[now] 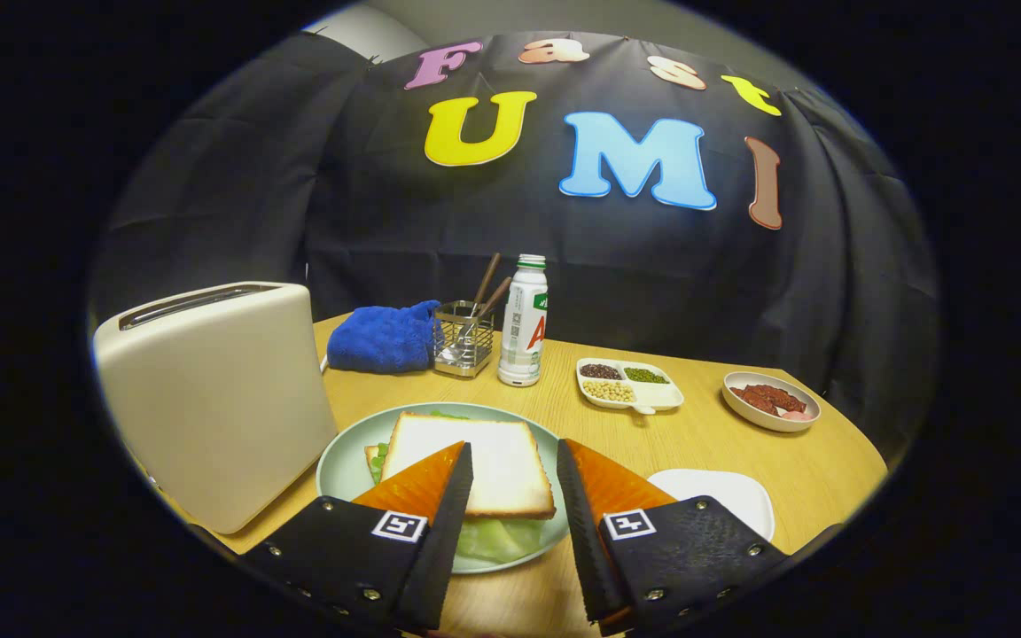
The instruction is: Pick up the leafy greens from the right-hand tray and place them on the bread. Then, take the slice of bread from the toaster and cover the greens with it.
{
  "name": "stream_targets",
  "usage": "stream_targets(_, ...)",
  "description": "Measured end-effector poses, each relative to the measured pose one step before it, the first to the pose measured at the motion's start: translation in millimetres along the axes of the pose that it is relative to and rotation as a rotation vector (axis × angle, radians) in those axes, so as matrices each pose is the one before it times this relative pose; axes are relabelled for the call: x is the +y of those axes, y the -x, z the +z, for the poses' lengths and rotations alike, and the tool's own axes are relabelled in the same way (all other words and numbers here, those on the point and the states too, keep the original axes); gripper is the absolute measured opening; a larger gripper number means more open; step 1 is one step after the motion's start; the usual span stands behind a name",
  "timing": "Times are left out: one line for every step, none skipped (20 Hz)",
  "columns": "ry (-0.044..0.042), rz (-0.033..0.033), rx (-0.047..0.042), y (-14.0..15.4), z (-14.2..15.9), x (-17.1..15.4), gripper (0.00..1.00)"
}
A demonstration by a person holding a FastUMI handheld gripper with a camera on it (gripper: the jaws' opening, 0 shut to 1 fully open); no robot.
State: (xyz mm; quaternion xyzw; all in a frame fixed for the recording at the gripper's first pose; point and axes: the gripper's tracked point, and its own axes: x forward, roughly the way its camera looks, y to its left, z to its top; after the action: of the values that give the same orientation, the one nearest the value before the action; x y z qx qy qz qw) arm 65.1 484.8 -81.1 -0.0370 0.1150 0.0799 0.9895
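Note:
A slice of bread (475, 461) lies flat on top of the leafy greens (497, 536), which stick out under its near edge, with another bread edge showing at its left. All of it rests on a pale green plate (342, 465). My gripper (515, 452) hovers over the near part of the plate, open, with nothing between its fingers; the top slice lies just ahead of and below the tips. The cream toaster (214, 394) stands left of the plate, its slots showing no bread.
A white tray (728, 496) lies right of the plate. Farther back are a divided dish of beans (630, 385), a bowl of red food (770, 400), a white bottle (524, 323), a wire utensil holder (463, 337) and a blue cloth (384, 337).

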Motion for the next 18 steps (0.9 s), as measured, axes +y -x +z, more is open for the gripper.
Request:
stream_targets(-0.00949, -0.00643, -0.01282, 1.9, 3.06, -5.44, 0.58)
stream_targets(-0.00853, -0.00346, -0.01826, 3.64, 5.03, -5.6, 0.58)
stream_targets(-0.00903, -0.00993, -0.02066, 4.24, 5.73, -8.36, 0.58)
stream_targets(-0.00505, -0.0079, -0.02109, 4.29, 4.49, -9.55, 0.58)
stream_targets(-0.00712, -0.01312, -0.02251, 5.12, 5.89, -10.85, 0.58)
stream_targets(-0.00631, -0.01496, -0.02122, 5.2, 5.4, -12.7, 0.58)
stream_targets(-0.00912, -0.01695, -0.01992, 4.42, 4.99, -13.49, 0.58)
stream_targets(-0.00598, -0.01427, -0.01389, 4.1, 4.11, -13.12, 0.58)
stream_targets(-0.00147, -0.01673, -0.01021, 4.43, 3.69, -13.64, 0.58)
stream_targets(-0.0023, -0.01127, -0.01338, 3.72, 4.2, -12.48, 0.58)
stream_targets(-0.00021, -0.01088, -0.01015, 3.83, 3.86, -12.77, 0.58)
stream_targets(-0.00305, -0.0046, -0.01302, 3.15, 2.36, -11.32, 0.58)
stream_targets(-0.00528, -0.00425, -0.00847, 3.09, 1.76, -11.81, 0.58)
stream_targets(-0.0097, -0.00041, -0.00469, 3.27, 1.91, -11.58, 0.58)
stream_targets(-0.00769, 0.00146, -0.00823, 3.31, 2.41, -12.16, 0.58)
stream_targets(-0.00127, 0.00073, -0.00567, 2.7, 2.03, -14.01, 0.58)
stream_targets(-0.00426, 0.00641, -0.01021, 1.57, 2.64, -14.55, 0.58)
stream_targets(-0.01054, 0.00962, -0.00535, 2.18, 1.74, -14.32, 0.58)
